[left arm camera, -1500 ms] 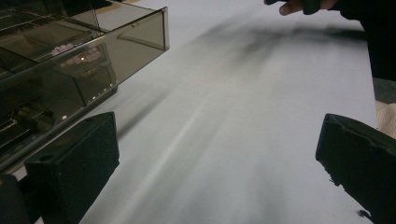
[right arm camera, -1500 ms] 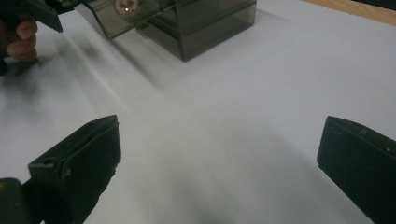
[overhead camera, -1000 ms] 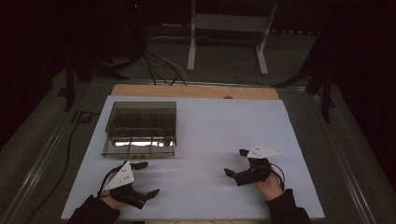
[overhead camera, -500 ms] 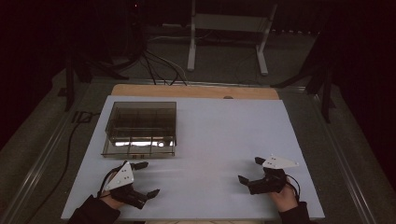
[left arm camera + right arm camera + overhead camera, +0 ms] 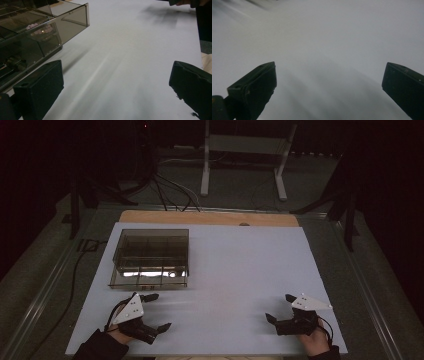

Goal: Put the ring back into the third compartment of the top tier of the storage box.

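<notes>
Left gripper [image 5: 156,311] at near-left edge of white table sheet [image 5: 235,270], jaws spread wide, nothing between them. Right gripper [image 5: 280,308] at near-right edge, jaws likewise spread, empty, over bare sheet. Smoky transparent plastic compartment box [image 5: 150,257] sits on left half of sheet, just beyond left gripper, apart from it; in left gripper view box [image 5: 37,32] lies ahead-left of jaw. Small items inside box, unclear. Grippers well apart.
</notes>
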